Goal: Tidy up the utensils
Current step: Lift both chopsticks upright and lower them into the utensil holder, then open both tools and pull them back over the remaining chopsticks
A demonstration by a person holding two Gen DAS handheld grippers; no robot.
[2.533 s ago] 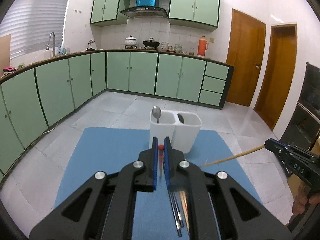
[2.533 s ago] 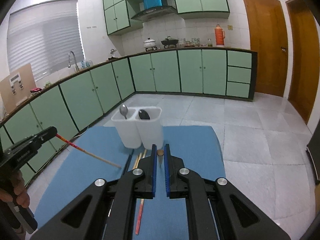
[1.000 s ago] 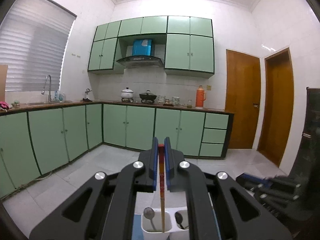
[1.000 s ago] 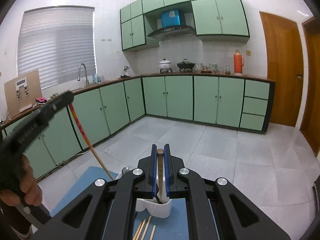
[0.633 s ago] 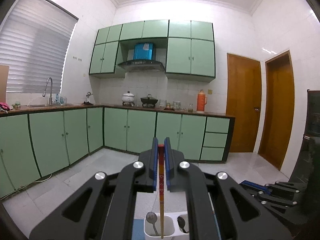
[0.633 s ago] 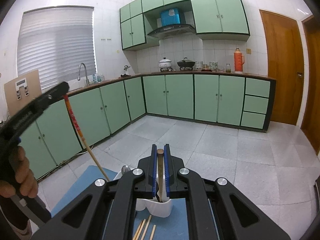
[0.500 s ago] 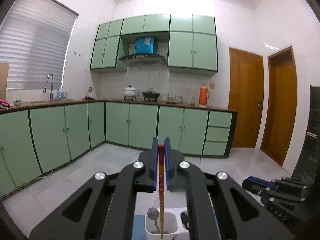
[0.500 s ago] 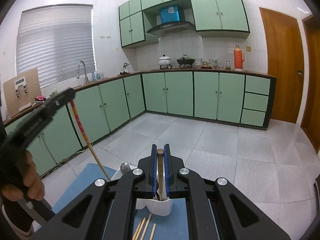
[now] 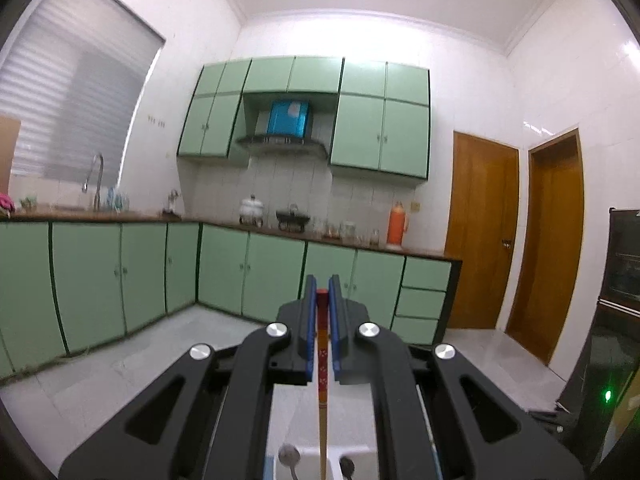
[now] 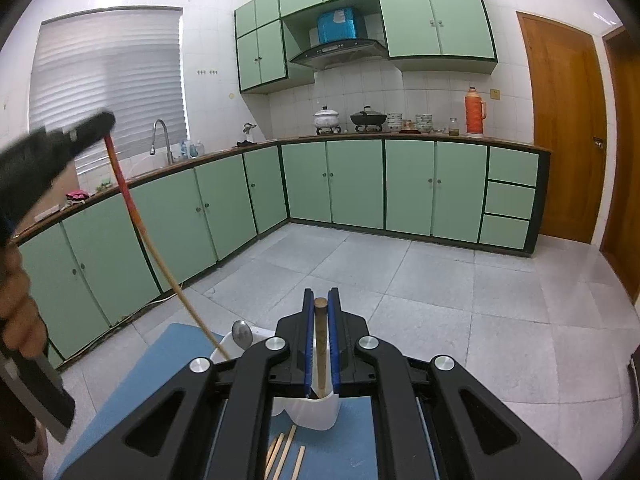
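Blue mat (image 10: 132,392) on grey tiled floor (image 10: 460,280), green cabinets (image 10: 356,184), both tools clamping chopsticks over white holder (image 10: 320,412).

A blue mat (image 10: 160,364) covers the surface. A white two-part utensil holder (image 10: 320,414) stands on it. Just in front of the holder, several loose chopsticks (image 10: 286,454) lie flat on the mat.

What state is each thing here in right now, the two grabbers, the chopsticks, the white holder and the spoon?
Left gripper: shut on red-topped chopstick, tip down at the white holder.
Right gripper: shut on brown chopstick, its lower end in the holder.
Spoon: standing in the holder, bowl up.
Loose chopsticks: lying on the blue mat.
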